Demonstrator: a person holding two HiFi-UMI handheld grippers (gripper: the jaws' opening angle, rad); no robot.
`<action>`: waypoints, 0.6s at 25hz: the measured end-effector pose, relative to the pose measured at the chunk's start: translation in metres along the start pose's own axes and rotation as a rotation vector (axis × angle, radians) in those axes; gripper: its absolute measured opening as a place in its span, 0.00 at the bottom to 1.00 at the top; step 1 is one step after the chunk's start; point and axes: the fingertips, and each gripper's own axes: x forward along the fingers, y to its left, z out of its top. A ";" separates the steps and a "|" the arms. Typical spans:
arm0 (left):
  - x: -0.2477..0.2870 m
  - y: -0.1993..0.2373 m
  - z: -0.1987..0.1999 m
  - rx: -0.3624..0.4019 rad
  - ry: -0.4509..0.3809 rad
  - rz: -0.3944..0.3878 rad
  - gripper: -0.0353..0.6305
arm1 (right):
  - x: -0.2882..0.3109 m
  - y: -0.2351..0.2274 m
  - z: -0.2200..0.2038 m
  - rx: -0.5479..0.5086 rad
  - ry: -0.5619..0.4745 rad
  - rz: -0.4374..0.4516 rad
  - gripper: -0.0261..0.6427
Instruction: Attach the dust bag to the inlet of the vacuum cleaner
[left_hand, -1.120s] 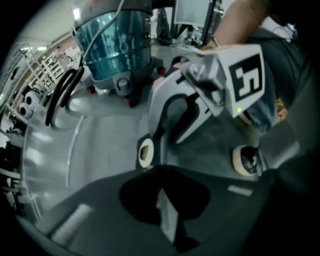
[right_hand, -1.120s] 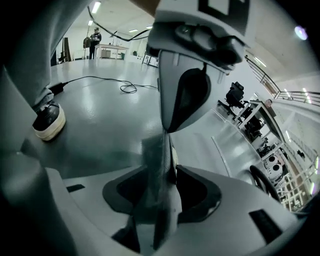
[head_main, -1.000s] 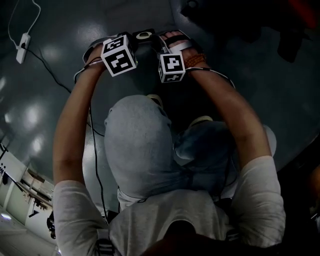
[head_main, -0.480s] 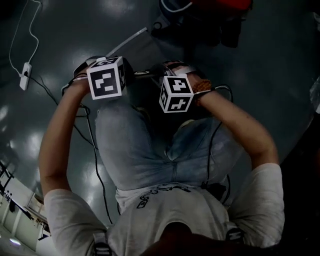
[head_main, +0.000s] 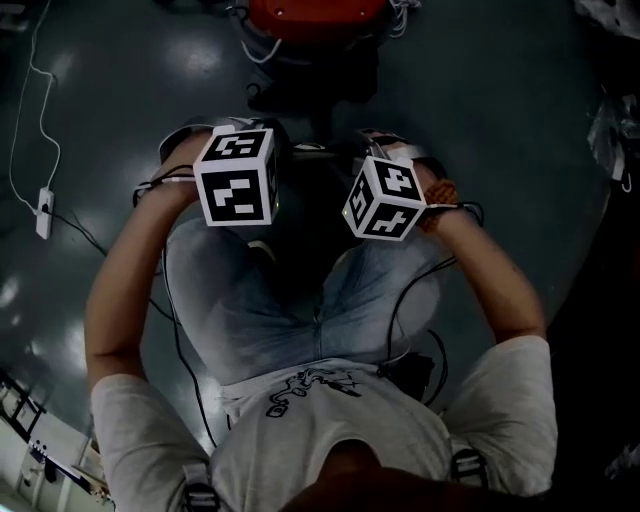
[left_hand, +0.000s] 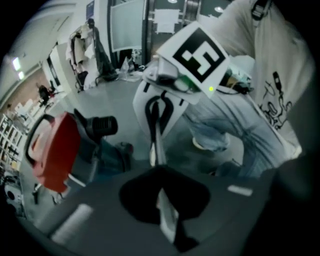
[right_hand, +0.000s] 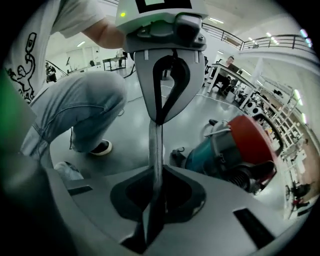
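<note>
Grey floor around red vacuum cleaner

The vacuum is sitting at 12 o'clock in the head view, with only its red top showing at the frame's edge. In the right gripper view it is showing at 3 o'clock, its red cap adjoining a teal body. In the left gripper view, at 9 o'clock, its black tube is pointing right.

Smooth, glossy floor — vacuum cleaner of shiny plastic, jeans of denim.
</note>
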 end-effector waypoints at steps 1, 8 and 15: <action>-0.001 0.010 0.010 0.010 -0.006 0.033 0.06 | -0.009 -0.009 -0.008 0.004 0.012 -0.031 0.09; -0.025 0.080 0.076 -0.019 -0.100 0.291 0.06 | -0.066 -0.082 -0.050 0.062 0.047 -0.219 0.09; -0.003 0.105 0.086 -0.018 -0.032 0.406 0.06 | -0.056 -0.103 -0.078 0.039 0.073 -0.236 0.10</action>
